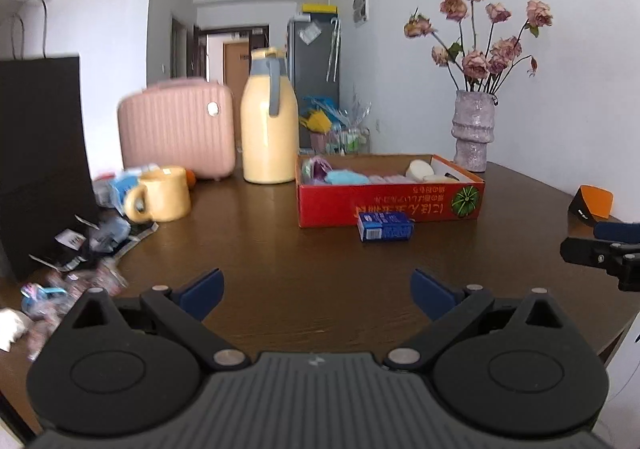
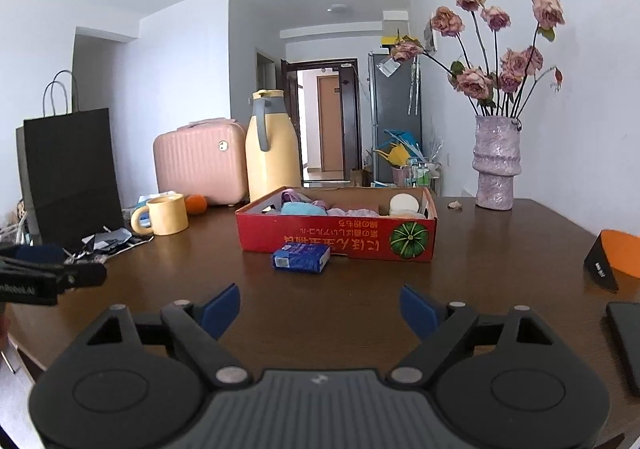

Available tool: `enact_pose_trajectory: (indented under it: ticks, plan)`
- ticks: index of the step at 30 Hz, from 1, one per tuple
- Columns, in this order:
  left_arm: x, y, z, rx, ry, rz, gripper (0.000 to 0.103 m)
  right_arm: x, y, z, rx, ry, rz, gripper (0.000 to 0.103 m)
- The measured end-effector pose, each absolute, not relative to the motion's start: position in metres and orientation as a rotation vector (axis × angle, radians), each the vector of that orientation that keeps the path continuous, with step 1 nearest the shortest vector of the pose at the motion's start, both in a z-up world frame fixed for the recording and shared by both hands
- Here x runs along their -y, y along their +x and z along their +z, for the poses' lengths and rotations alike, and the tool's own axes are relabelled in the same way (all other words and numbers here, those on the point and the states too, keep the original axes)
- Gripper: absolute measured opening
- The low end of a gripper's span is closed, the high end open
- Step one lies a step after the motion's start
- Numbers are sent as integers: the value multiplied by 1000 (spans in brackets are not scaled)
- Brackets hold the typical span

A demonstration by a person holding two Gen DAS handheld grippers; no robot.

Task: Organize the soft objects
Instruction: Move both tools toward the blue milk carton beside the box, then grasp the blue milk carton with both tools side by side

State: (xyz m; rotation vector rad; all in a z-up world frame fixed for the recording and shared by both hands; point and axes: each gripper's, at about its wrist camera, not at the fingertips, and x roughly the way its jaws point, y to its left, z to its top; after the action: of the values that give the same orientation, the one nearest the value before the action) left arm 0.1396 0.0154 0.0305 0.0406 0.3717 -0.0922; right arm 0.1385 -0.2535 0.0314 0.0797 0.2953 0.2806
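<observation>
I have both grippers hovering low over the counter (image 2: 320,297) with nothing in them: the left gripper (image 1: 318,295) has its jaws spread wide, and the right gripper (image 2: 320,309) has its jaws just as wide. The red box (image 2: 336,237) sits ahead at twelve o'clock in the right view and at about one o'clock in the left, and it already holds soft things: a light blue cloth (image 2: 302,208), pink folded pieces (image 2: 352,212) and a round white pad (image 2: 404,204). Just in front of the box, touching or nearly touching its near wall, lies a small blue packet (image 2: 301,257), which looks like a tissue pack. I judge it to be the next item to put away, so the step in hand is the approach before a pick.

The next move calls for bringing the right gripper forward toward twelve o'clock, closing across the packet's short sides, lifting over the box wall and dropping it inside.

The counter between jaws and packet is bare, so the path is open. At nine to ten o'clock stand a yellow mug (image 2: 164,215) and a black paper bag (image 2: 72,169) with litter; at two o'clock a vase (image 2: 496,165) stands near the far edge. The right edge, where an orange-and-black object (image 2: 616,259) lies, is close.
</observation>
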Motion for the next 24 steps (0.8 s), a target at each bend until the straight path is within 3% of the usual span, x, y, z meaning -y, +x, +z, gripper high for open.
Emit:
enact_pose_trajectory:
  ticks: [7, 9, 11, 16, 20, 22, 23, 24]
  plan:
    - [-12, 214, 19, -464, -10, -140, 101, 253, 206, 23, -399, 155, 249, 82]
    - [-11, 244, 15, -486, -32, -149, 96, 254, 237, 20, -436, 188, 242, 77]
    - [-10, 278, 11, -525, -59, -162, 83, 254, 271, 16, -468, 216, 264, 73]
    - [2, 363, 5, -609, -77, -265, 69, 243, 354, 9, -551, 269, 368, 64]
    - [9, 421, -8, -709, -155, -334, 47, 225, 419, 0, -632, 316, 434, 56]
    - [10, 444, -20, -766, -211, -377, 41, 217, 438, -6, -657, 320, 437, 36]
    - [9, 452, -27, -797, -245, -377, 33, 213, 444, -11, -663, 305, 443, 32]
    - [7, 457, -32, -802, -289, -395, 33, 210, 447, -16, -666, 293, 446, 29]
